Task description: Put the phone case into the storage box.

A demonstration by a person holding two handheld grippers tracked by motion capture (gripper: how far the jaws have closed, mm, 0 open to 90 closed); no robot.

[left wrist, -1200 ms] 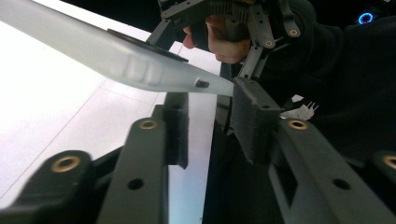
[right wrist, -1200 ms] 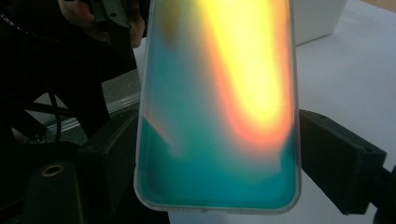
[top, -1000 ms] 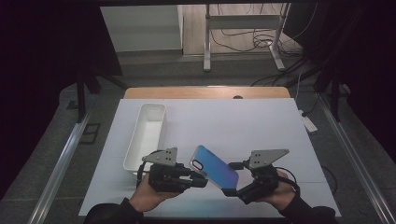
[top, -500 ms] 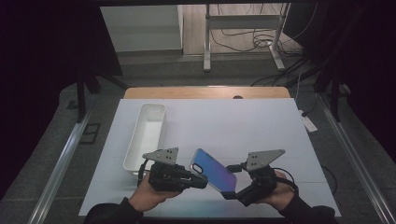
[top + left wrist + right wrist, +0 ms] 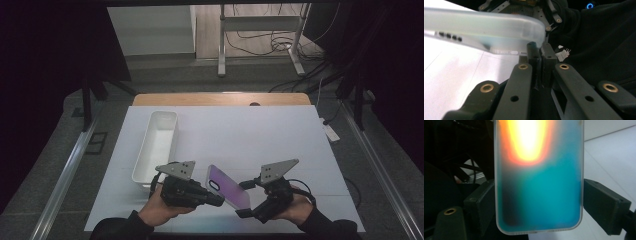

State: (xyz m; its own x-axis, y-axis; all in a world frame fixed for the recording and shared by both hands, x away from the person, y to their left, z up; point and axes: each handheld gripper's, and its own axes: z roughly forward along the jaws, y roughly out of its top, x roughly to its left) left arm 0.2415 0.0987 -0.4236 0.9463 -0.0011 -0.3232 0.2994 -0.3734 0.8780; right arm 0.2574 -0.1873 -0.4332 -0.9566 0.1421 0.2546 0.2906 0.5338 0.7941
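Note:
A phone in a frosted translucent case (image 5: 227, 186) is held tilted above the table's front edge, its glossy back showing purple and teal (image 5: 539, 182). My right gripper (image 5: 245, 199) grips it across its width, one pad on each long edge (image 5: 541, 203). My left gripper (image 5: 220, 201) comes in from the left. Its jaws have just been closing and now stand together, with the case's corner rim (image 5: 536, 40) pinched at their tips (image 5: 539, 48). The case's port and speaker holes face the left gripper view.
A long white bin (image 5: 145, 150) stands empty at the left of the white table sheet (image 5: 260, 135). The wooden table edge (image 5: 220, 98) runs along the back. Beyond it lie a floor with cables and a metal stand.
The left gripper's jaws have closed onto the phone's near corner. Both hands and the phone have stayed in much the same place.

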